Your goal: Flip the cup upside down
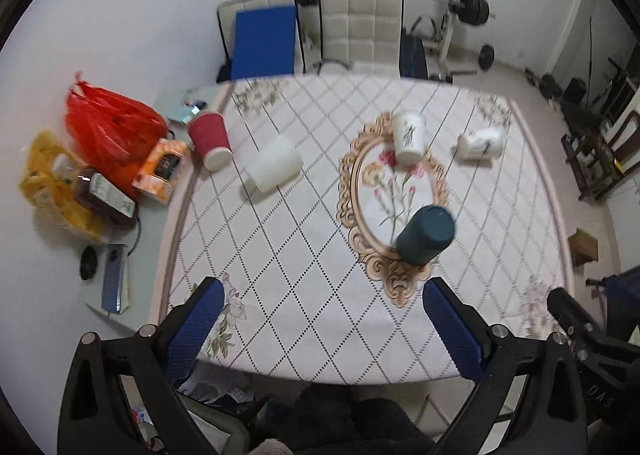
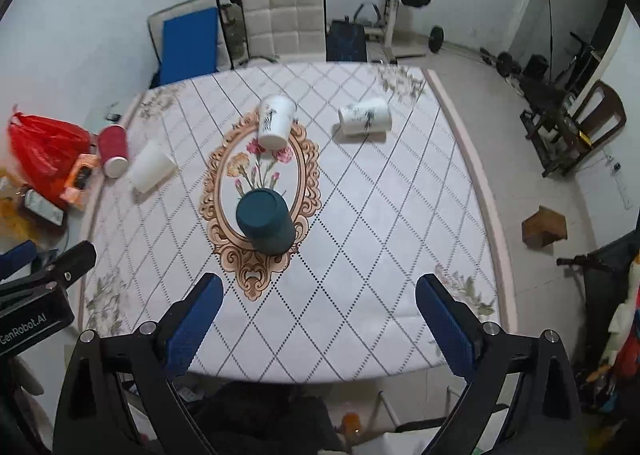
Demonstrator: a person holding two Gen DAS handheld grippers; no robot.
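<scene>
A dark teal cup [image 1: 425, 234] stands upside down on the oval flower print of the tablecloth; it also shows in the right wrist view [image 2: 265, 220]. A white printed cup [image 1: 408, 137] [image 2: 275, 125] stands upside down behind it. Another white printed cup [image 1: 481, 143] [image 2: 365, 115] lies on its side to the right. A plain white cup [image 1: 274, 169] [image 2: 151, 167] and a red ribbed cup [image 1: 210, 139] [image 2: 113, 150] stand upside down at the left. My left gripper [image 1: 324, 319] and right gripper [image 2: 319, 313] are open and empty, above the table's near edge.
The table [image 2: 400, 239] has a diamond-patterned cloth. A red bag [image 1: 108, 127], snack packets and a bottle [image 1: 105, 195] lie along its left side. A white chair [image 1: 360, 29] stands behind the table, with gym weights beyond. A wooden box [image 2: 545, 226] sits on the floor at right.
</scene>
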